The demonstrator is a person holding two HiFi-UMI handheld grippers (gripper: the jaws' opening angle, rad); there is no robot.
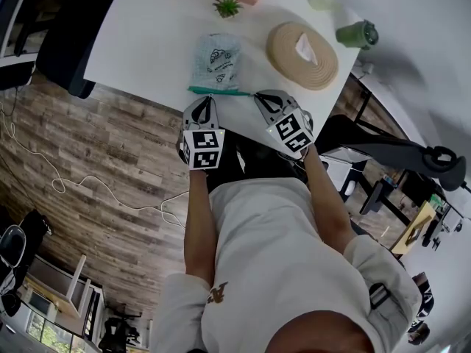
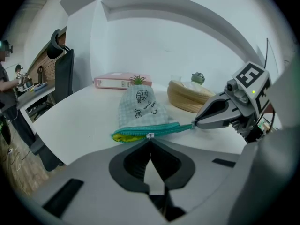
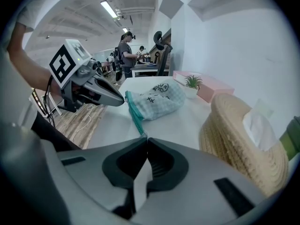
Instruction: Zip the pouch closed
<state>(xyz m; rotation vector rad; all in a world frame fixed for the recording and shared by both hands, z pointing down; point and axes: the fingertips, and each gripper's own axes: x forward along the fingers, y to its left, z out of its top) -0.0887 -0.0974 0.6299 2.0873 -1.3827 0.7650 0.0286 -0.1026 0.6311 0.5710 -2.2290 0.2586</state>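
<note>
Pouch (image 1: 217, 61) rim gripped by left gripper (image 1: 209, 97), right gripper (image 1: 257, 94).

The pale green checked cloth pouch (image 1: 217, 59) looks soft and matt, edged with a teal woven zip tape (image 2: 161, 129). The white tabletop (image 1: 147, 43) is smooth and matt. The round straw-coloured woven holder (image 1: 302, 54) is rough, in coiled ridges. The left gripper (image 2: 150, 139) and right gripper (image 3: 146, 138) have matt grey plastic shells, and the brown plank floor (image 1: 96, 168) shows wood grain
</note>
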